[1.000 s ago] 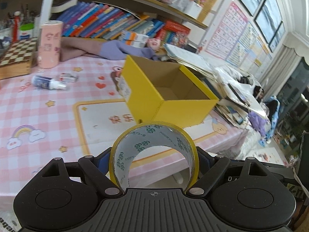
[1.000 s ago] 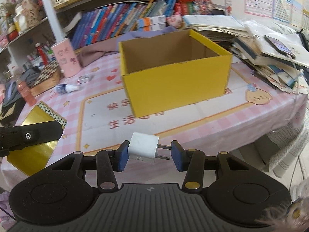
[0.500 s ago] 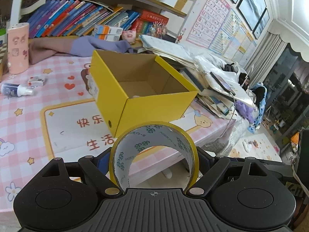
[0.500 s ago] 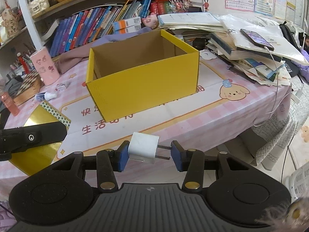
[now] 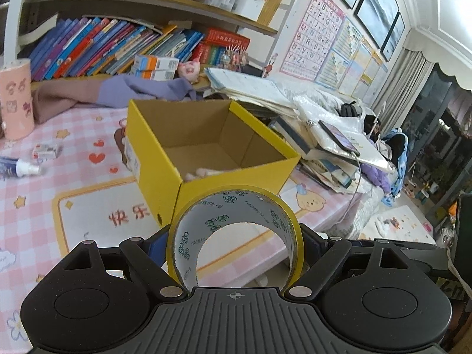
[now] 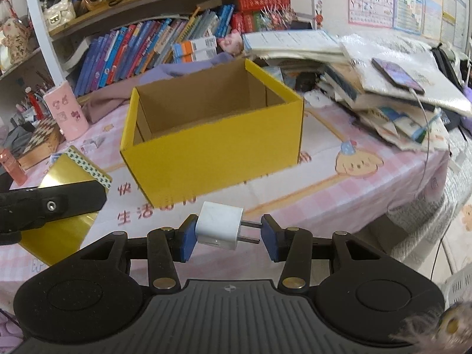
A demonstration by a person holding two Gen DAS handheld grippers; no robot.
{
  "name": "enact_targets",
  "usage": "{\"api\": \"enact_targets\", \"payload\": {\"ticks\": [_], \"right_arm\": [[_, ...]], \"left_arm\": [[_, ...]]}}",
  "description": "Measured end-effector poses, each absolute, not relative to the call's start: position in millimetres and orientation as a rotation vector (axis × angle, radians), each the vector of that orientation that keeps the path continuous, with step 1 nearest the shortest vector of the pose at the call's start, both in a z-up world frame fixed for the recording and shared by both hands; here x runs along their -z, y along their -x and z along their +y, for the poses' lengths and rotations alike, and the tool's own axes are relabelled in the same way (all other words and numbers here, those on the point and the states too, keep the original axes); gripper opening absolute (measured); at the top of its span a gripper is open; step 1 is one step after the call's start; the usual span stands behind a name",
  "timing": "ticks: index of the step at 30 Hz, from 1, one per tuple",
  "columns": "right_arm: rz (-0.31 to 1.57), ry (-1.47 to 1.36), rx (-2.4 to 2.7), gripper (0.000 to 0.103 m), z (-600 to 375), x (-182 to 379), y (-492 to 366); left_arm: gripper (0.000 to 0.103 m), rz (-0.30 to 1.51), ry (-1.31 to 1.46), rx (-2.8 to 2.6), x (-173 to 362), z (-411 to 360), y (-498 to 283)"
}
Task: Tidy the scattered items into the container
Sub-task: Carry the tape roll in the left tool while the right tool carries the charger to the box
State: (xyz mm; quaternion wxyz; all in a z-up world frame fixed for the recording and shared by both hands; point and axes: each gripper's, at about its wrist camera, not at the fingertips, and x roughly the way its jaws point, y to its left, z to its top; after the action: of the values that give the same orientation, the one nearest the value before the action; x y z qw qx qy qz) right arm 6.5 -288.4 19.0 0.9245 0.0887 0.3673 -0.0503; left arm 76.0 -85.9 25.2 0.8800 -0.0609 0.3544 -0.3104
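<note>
Left gripper [image 5: 235, 249]: jaws set wide, clamped on a roll of yellow tape [image 5: 235, 230], held short of the yellow box [image 5: 233, 177] w/ the near corner just ahead. Right gripper [image 6: 228, 231]: jaws part-closed, clamped end-to-end on a white plug adapter [image 6: 219, 230], left pad on the body, right pad on the prong tips; the box [image 6: 215, 153] lies ahead, open top facing up.

Progress (est.): early-to-mid. One pale item shows on the box floor [image 5: 203, 172]; neither held item is over the opening yet. Left on the pink tablecloth [image 5: 88, 177]: a small spray bottle [image 5: 17, 168] and a small white-red packet [image 5: 44, 151], both well apart from the box.

Writing: tape core carries a repeated green logo w/ small print, too fine to read. Mat under the box shows red characters "快乐" [image 5: 128, 216]; "生活" in the right-wrist view. Wall chart [image 5: 309, 38] lists A–Z. White label on the box side: illegible.
</note>
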Motion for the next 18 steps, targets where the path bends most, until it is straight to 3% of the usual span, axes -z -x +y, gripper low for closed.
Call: {"api": "enact_targets", "payload": {"ticks": [18], "right_arm": [[0.598, -0.077, 0.031, 0.044, -342, -49, -90]], "left_arm": [[0.087, 0.619, 0.050, 0.572, -45, -132, -136]]}}
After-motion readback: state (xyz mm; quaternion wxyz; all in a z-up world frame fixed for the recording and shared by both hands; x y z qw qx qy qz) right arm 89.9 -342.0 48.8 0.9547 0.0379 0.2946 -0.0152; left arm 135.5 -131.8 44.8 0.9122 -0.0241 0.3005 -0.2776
